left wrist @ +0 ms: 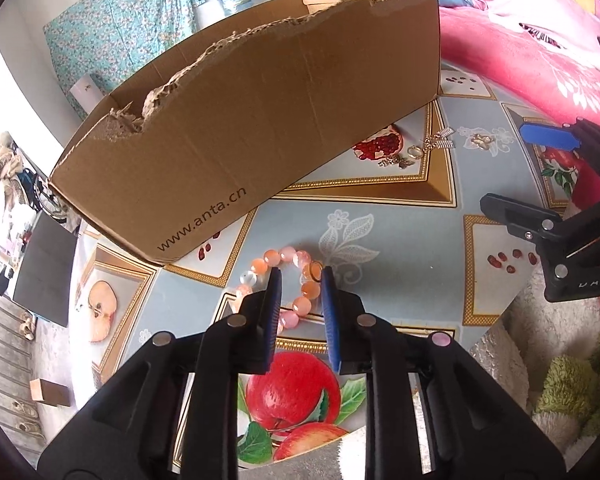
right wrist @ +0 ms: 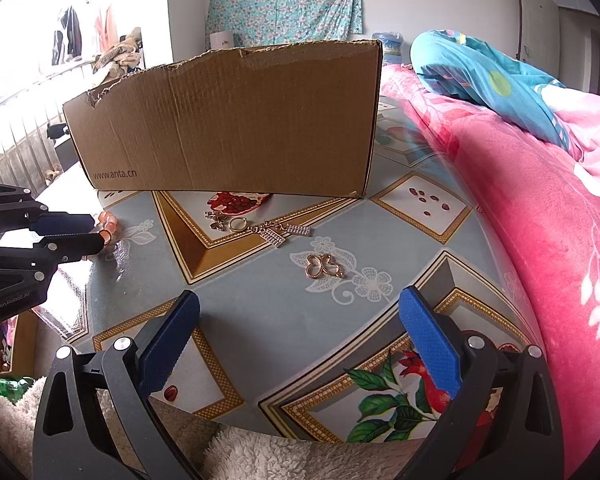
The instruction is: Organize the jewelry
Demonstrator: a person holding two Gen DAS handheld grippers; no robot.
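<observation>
Left wrist view: the left gripper [left wrist: 300, 276] is seen lowered over a bead bracelet [left wrist: 288, 292] of pink and orange beads, which lies on the patterned tablecloth [left wrist: 400, 216] just in front of a torn cardboard box [left wrist: 260, 120]. The blue pads [left wrist: 274, 312] are set narrowly apart, with part of the bracelet's loop between them; whether the beads are pressed cannot be told, though a gap shows beside each pad. Farther back, near the foot of the box, a small cluster of gold and silver charms [left wrist: 416, 152] is laid out, and a gold butterfly-shaped pendant [left wrist: 482, 141] lies a little apart to its right.

In the right wrist view, the right gripper [right wrist: 300, 320] is held with its jaws spread wide and nothing between them, above the tablecloth's near edge. The butterfly-shaped pendant [right wrist: 324, 266] is seen just ahead of it, with the charms [right wrist: 260, 226] beyond, close to the cardboard box [right wrist: 228, 120]. The left gripper [right wrist: 100, 232] enters from the left edge, its tips at the bead bracelet [right wrist: 108, 224]. A pink blanket [right wrist: 540, 220] borders the table on the right.
</observation>
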